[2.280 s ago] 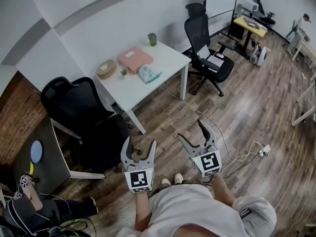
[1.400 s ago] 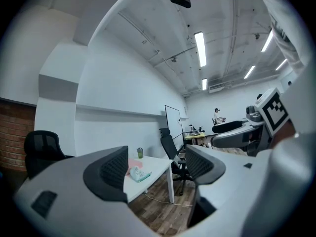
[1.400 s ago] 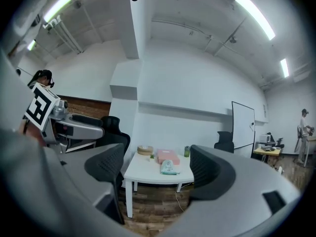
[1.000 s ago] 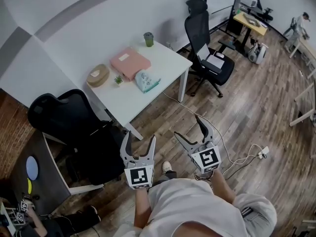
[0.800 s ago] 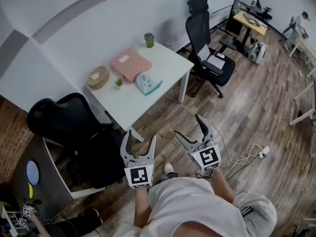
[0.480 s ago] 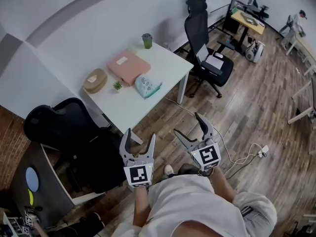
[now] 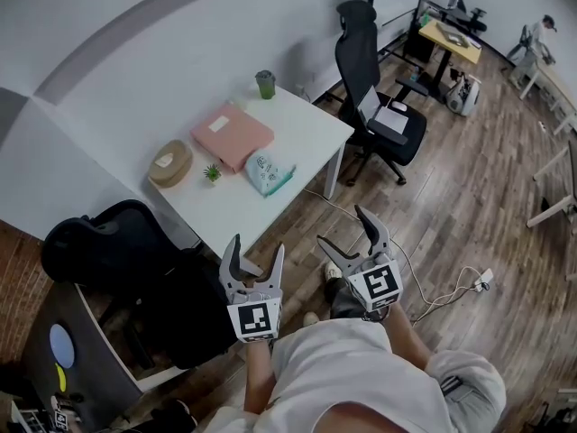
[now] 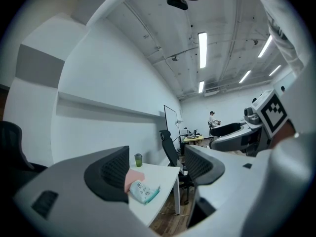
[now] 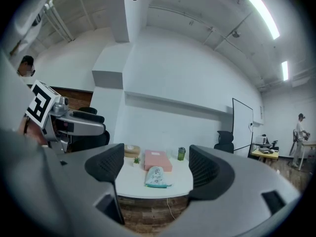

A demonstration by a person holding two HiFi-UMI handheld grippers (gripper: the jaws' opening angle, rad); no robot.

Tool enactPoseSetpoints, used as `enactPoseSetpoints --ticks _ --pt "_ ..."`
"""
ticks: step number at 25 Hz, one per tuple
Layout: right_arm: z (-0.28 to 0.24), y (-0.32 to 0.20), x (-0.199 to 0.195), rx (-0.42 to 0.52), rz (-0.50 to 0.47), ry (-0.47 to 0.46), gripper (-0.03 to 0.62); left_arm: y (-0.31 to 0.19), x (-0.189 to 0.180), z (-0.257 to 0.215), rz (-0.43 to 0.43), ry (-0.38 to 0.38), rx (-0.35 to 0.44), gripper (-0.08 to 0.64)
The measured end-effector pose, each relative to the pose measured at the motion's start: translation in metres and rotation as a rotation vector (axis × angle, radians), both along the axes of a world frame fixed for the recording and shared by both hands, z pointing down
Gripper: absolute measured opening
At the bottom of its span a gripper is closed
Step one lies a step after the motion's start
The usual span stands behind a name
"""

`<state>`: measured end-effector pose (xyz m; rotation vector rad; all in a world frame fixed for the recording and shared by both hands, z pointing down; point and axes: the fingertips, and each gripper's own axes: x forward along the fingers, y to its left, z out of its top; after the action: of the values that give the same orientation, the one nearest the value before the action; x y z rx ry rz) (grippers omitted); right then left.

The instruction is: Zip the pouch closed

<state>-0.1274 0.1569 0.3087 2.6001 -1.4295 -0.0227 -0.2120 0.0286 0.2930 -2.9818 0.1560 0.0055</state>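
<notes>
One white rectangular tabletop (image 7: 306, 124) carries five things: a pale mint patterned fabric pouch (image 7: 268, 171), a flat pink box (image 7: 232, 135), a green cup (image 7: 265, 84), a round tan case (image 7: 169, 162) and a tiny potted plant (image 7: 212, 173). Two black office chairs flank it, one at the right (image 7: 374, 106) and one at the left (image 7: 117, 251).

The pouch lies near the tabletop's front edge, just beside the pink box, with bare white surface to its right. Open wooden floor (image 7: 469, 197) lies between the person and the table.

There are two grippers, the left gripper (image 7: 256, 253) and the right gripper (image 7: 344, 233), both held low over the floor. Each has its fingers (image 8: 106, 179) spread wide and holds nothing. The pouch is well apart from both, seen far off through each gap.
</notes>
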Motion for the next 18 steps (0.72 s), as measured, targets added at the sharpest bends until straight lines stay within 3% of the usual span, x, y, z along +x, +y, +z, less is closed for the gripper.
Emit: enactPoseSetpoints --ticks 7,13,18 --pt "0.003 -0.018 0.046 0.008 -0.024 -0.007 0.416 -0.015 0.042 0.002 -0.018 -0.004 0.015 0.345" --pt "0.006 -0.038 0.091 0.015 -0.065 -0.033 0.414 -0.028 0.087 0.002 -0.058 -0.002 -0.032 0.345" --pt "0.007 -0.051 0.131 0.017 -0.106 -0.043 0.413 -0.037 0.123 0.008 -0.087 -0.027 -0.01 0.345"
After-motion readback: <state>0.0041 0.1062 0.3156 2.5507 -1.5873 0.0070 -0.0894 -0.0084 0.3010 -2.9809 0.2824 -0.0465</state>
